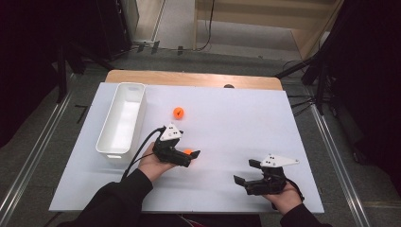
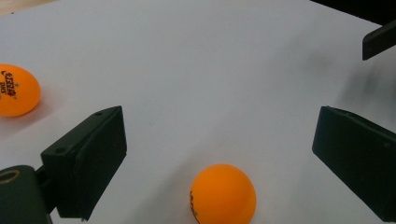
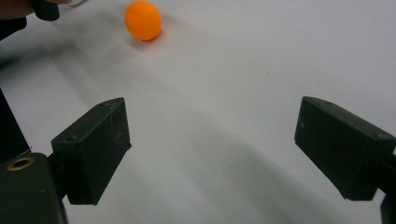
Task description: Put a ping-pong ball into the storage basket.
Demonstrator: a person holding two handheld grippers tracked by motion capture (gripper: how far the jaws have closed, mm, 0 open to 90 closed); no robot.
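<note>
Orange, the nearer ball (image 2: 223, 194) lies on the white tabletop (image 1: 227, 127) at lower centre of the left gripper view, between the spread jaws of the left tongs (image 2: 219, 154), untouched, seemingly lined up for a pinch. The right tongs (image 3: 212, 149), open and empty, wait at lower right of the high view.

Black sleeves, black gripper (image 1: 193, 156) jaws
</note>
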